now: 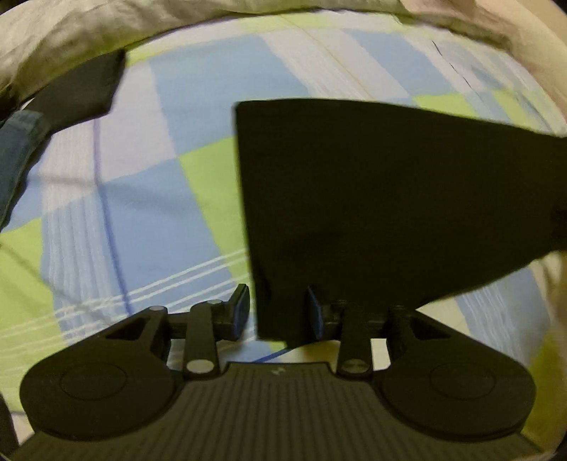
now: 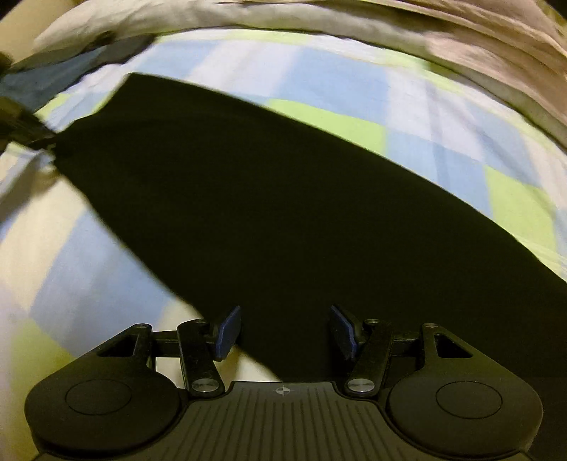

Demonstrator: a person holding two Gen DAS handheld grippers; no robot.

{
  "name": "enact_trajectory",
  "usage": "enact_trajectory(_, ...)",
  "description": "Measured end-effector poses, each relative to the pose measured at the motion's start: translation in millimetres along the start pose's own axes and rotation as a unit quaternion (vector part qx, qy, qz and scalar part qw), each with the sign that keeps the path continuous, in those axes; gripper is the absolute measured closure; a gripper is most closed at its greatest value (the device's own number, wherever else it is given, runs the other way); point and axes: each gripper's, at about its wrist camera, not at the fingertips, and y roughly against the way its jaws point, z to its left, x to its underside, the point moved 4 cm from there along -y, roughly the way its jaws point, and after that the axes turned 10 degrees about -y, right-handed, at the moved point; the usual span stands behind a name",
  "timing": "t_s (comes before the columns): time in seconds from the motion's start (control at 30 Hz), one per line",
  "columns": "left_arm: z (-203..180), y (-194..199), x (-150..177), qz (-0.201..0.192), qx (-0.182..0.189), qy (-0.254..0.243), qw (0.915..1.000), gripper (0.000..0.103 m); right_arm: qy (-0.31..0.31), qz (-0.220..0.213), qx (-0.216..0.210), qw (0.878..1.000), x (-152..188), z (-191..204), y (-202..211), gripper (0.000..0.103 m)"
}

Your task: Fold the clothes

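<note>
Blue-padded fingers of the left tool (image 1: 278, 314) sit lowest in the left wrist view, spread apart, with the near edge of the black garment (image 1: 372, 198) hanging between them; whether the right-hand pad touches the cloth I cannot tell, but the jaws are clearly not pinched. Right tool (image 2: 285, 331) likewise spread, pads either side of a broad band of the black garment (image 2: 276, 227) that runs from 6 o'clock up to about 10 o'clock in its view. Garment lies over the checked bedsheet (image 1: 170, 198) of blue, green and white; its far end at 10 o'clock in the right view meets a dark shape, probably the other tool. Second dark piece (image 1: 81, 88) and a blue cloth (image 1: 16, 159) lie at 10 o'clock in the left view, near the pale bedding (image 1: 88, 32) along 12 o'clock. Judgement: a fold or lay-down step mid-way, both tools either just released or about to grip. Next move calls for closing on an edge and keeping the cloth taut and square. Motion blur present. No brand, label or writing readable; only a small crosshair mark on each tool body.
</note>
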Motion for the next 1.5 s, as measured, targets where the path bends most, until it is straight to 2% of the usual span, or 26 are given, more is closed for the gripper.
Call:
enact_trajectory(0.1,10.9,21.1,6.9,-0.014,-0.020,-0.011,0.9997,0.075,0.043,-0.011,-0.015,0.999,-3.6,45.5,-0.2,0.044)
enact_trajectory(0.17,11.8,33.9,14.1,-0.023,-0.031,-0.039,0.9985,0.075,0.064,-0.017,-0.017,0.998,-6.5,70.7,-2.9,0.044)
enact_trajectory(0.3,6.2,52.4,27.4,-0.032,-0.038,-0.087,0.9950,0.074,0.073,-0.027,-0.015,0.997,-15.1,107.0,-10.7,0.044)
enact_trajectory(0.43,-1.1,58.8,41.0,-0.036,-0.028,-0.085,0.9953,0.071,0.027,-0.002,-0.015,1.000,-20.9,116.6,-23.6,0.044)
enact_trajectory(0.57,-22.3,59.4,50.2,-0.024,-0.036,-0.083,0.9956,0.064,0.001,0.011,-0.004,1.000,-22.8,114.3,-25.4,0.044)
enact_trajectory(0.73,-52.5,66.4,59.3,-0.008,-0.048,-0.075,0.9960,0.062,0.019,0.006,-0.003,1.000,-14.9,106.7,-13.3,0.044)
enact_trajectory(0.8,-62.5,71.7,62.1,-0.005,-0.055,-0.068,0.9961,0.058,0.026,0.006,-0.004,1.000,-10.1,103.3,-9.4,0.044)
enact_trajectory(0.93,-75.7,84.6,66.5,0.003,-0.079,-0.065,0.9947,0.055,0.064,-0.005,-0.020,0.998,-5.7,107.0,-1.2,0.044)
enact_trajectory(1.07,-77.7,103.7,70.9,-0.014,-0.093,-0.070,0.9932,0.047,0.116,-0.022,-0.036,0.992,-13.3,137.4,-12.7,0.044)
enact_trajectory(1.17,-71.2,102.1,76.7,-0.020,-0.100,-0.096,0.9902,0.046,0.146,-0.044,-0.030,0.988,-22.4,168.2,-31.0,0.044)
enact_trajectory(1.37,-49.6,88.2,86.2,-0.047,-0.079,-0.137,0.9862,0.046,0.206,-0.089,-0.019,0.974,-40.7,230.0,-67.3,0.044)
enact_trajectory(1.5,-23.7,85.1,91.8,-0.065,-0.070,-0.120,0.9882,0.046,0.253,-0.112,0.002,0.961,-48.0,267.3,-95.4,0.044)
